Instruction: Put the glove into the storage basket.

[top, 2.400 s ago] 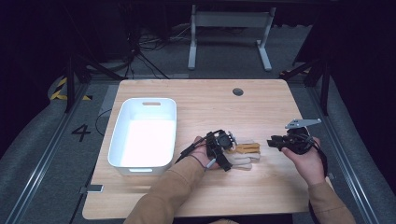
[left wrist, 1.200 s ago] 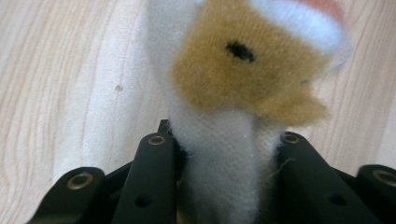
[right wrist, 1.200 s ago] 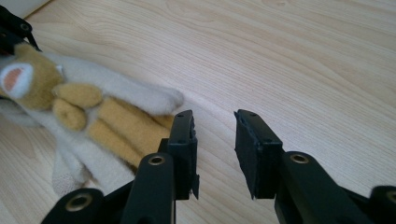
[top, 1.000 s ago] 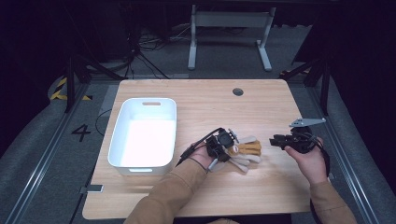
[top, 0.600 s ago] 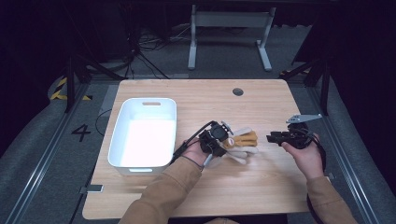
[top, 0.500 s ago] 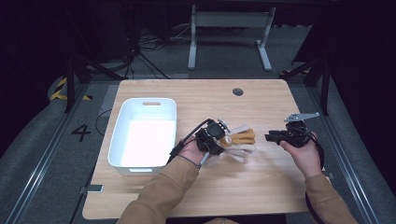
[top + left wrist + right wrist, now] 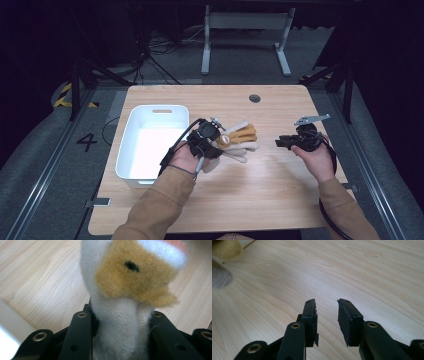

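A plush toy [image 7: 239,139], white with tan-orange patches, hangs just above the table beside the white bin [image 7: 155,109]. My left gripper [image 7: 218,142] is shut on it. In the left gripper view the jaws of my left gripper [image 7: 120,322] squeeze the toy's white middle, and the tan part [image 7: 132,277] with a black dot sticks out beyond them. My right gripper [image 7: 279,143] hovers over bare wood at the right, pointing left toward the toy. In the right gripper view my right gripper [image 7: 327,305] is open with nothing between its pads, and an edge of the toy [image 7: 222,267] shows at the top left.
The wooden table [image 7: 260,190] has a round cable hole [image 7: 254,98] near its far edge. The bin stands at the table's left, its inside bare white. A desk frame stands on the dark floor beyond the table.
My left gripper has lifted the plush toy off the table and carried it left toward the bin. My right gripper has drifted slightly left and farther away, still open.
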`<state>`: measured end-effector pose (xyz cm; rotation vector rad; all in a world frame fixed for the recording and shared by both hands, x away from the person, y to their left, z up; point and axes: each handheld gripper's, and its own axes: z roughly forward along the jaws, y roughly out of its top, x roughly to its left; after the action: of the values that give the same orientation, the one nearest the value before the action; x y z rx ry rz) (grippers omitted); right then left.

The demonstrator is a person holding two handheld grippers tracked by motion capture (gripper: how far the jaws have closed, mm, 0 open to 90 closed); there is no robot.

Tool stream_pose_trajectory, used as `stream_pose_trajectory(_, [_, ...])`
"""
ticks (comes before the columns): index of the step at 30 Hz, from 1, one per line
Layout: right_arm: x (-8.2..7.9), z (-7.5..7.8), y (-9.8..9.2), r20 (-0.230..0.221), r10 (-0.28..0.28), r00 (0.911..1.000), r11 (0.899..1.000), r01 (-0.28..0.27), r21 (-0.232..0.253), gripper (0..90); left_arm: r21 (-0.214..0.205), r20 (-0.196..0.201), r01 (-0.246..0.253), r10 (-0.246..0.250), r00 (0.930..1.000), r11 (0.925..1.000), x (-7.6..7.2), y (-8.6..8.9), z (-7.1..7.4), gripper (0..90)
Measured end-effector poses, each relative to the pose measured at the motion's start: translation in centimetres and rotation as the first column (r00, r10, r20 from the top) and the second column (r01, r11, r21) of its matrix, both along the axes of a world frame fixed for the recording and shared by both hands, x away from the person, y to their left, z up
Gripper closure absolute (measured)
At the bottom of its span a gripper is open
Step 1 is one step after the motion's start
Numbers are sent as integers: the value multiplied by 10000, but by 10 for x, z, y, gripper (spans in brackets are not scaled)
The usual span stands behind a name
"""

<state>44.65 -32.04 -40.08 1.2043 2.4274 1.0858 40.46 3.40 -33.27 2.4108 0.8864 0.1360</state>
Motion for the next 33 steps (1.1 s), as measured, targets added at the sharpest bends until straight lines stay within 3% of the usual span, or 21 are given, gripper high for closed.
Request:
stream_pose_trajectory(8, [4,-3,1,-109,-47,9999,10000,47,-29,674,65,217,-595,594,9980,9982,-5,23,13,699])
stream_pose_trajectory(16, [2,-6,-4,-187,-121,9998,9999,120,-39,673,-127,88,-1540,1542,9880,9880,-8,47,21,694])
stream_pose_trajectory(19, [2,-7,-5,-209,-180,9996,9998,179,-60,671,-173,103,-1891,1893,9819,9818,-8,58,24,693])
stream_pose_trajectory(20, [2,-8,-6,-227,-226,9995,9997,225,-62,670,-240,102,-2171,2174,9760,9758,-7,66,26,692])
stream_pose_trajectory(21, [2,-8,-6,-227,-226,9995,9997,225,-62,670,-240,102,-2171,2174,9760,9758,-7,66,26,692])
stream_pose_trajectory(28, [2,-11,-10,-319,-331,9989,9994,326,-147,668,-358,-34,-2941,2942,9557,9551,-4,89,27,685])
stream_pose_trajectory(29, [2,-11,-10,-319,-331,9989,9994,326,-147,668,-358,-34,-2941,2942,9557,9551,-4,89,27,685])
stream_pose_trajectory(31, [1,-12,-10,-346,-364,9987,9992,359,-173,668,-305,-90,-3134,3133,9496,9491,-3,94,26,685])
stream_pose_trajectory(32, [1,-11,-11,-320,-373,9988,9992,368,-152,667,-361,-173,-3403,3399,9403,9396,-1,100,24,685])
stream_pose_trajectory(33, [1,-11,-11,-320,-373,9988,9992,368,-152,667,-361,-173,-3403,3399,9403,9396,-1,100,24,685])
